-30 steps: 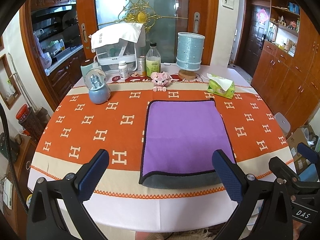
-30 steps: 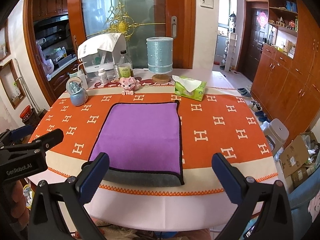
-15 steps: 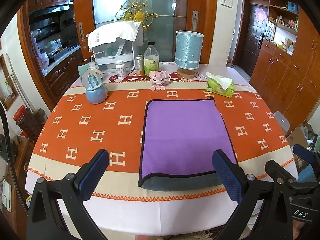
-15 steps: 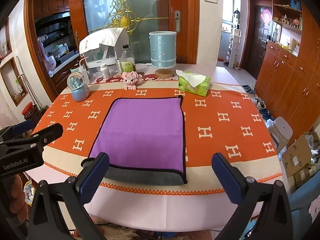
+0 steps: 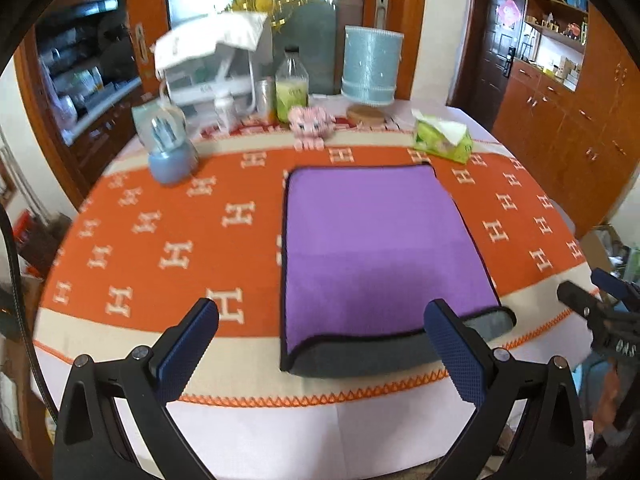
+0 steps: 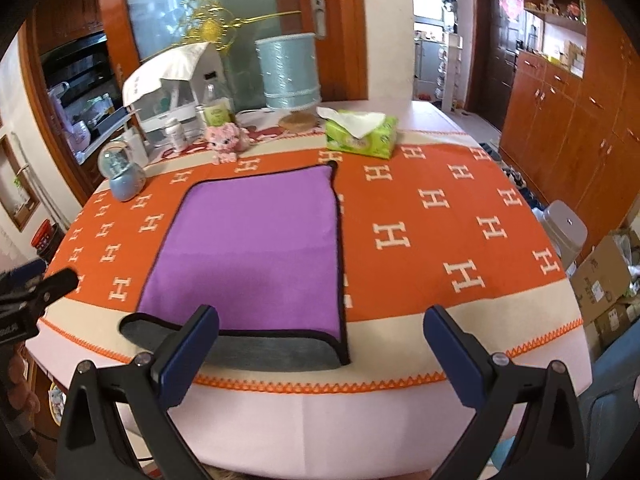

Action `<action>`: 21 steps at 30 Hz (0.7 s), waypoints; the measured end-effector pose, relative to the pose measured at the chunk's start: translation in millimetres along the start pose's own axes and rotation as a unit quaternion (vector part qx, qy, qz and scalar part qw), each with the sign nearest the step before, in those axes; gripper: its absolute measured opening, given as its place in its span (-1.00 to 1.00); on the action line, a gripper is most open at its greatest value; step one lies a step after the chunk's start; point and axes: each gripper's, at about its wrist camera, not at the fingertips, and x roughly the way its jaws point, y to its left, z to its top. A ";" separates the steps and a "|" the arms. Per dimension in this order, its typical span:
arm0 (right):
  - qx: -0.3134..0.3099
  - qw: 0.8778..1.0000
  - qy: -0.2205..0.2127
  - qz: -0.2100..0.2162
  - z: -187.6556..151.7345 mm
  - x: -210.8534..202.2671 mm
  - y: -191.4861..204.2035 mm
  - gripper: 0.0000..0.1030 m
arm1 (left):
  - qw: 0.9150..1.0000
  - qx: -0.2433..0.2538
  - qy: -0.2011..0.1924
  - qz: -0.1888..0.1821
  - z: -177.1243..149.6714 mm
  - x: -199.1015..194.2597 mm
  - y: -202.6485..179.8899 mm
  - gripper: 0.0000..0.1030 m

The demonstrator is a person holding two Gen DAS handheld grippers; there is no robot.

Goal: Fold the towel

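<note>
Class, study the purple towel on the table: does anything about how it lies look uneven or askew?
Yes. The purple towel is folded unevenly: its grey lower layer sticks out past the purple edge nearest the camera.

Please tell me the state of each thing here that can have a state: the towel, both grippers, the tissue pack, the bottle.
Purple towel with black edging: folded once, flat on the table, grey layer showing at the near edge.
Left gripper: open, holding nothing, above the near table edge.
Right gripper: open, holding nothing.
Green tissue pack: opened, a white tissue sticking out.
Clear plastic bottle with green label: upright; cap too blurred to judge.
</note>
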 end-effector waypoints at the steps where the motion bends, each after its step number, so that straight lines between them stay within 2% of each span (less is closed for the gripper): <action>1: 0.004 1.000 0.001 0.001 -3.3 5.3 -4.6 0.99 | 1.000 -0.001 -0.003 -0.004 -4.6 4.0 3.4 0.98; 5: 0.020 1.000 0.009 0.020 -13.1 19.5 -16.8 0.96 | 0.999 0.011 -0.016 -0.029 -27.6 18.2 13.5 0.98; 7: 0.017 0.999 0.017 0.029 -18.6 27.6 -19.8 0.92 | 0.998 0.017 -0.002 -0.052 -35.3 26.9 18.1 0.98; 12: -0.024 0.999 0.041 0.022 -28.9 45.5 -14.3 0.76 | 0.998 0.006 0.031 -0.051 -42.4 50.1 30.3 0.96; 16: -0.059 0.996 0.068 0.025 -36.4 61.3 -8.3 0.55 | 0.997 0.018 0.059 -0.051 -45.8 71.8 36.0 0.81; 21: -0.083 0.991 0.097 0.043 -42.4 79.9 -8.6 0.24 | 0.993 0.029 0.091 -0.074 -48.7 94.6 41.4 0.65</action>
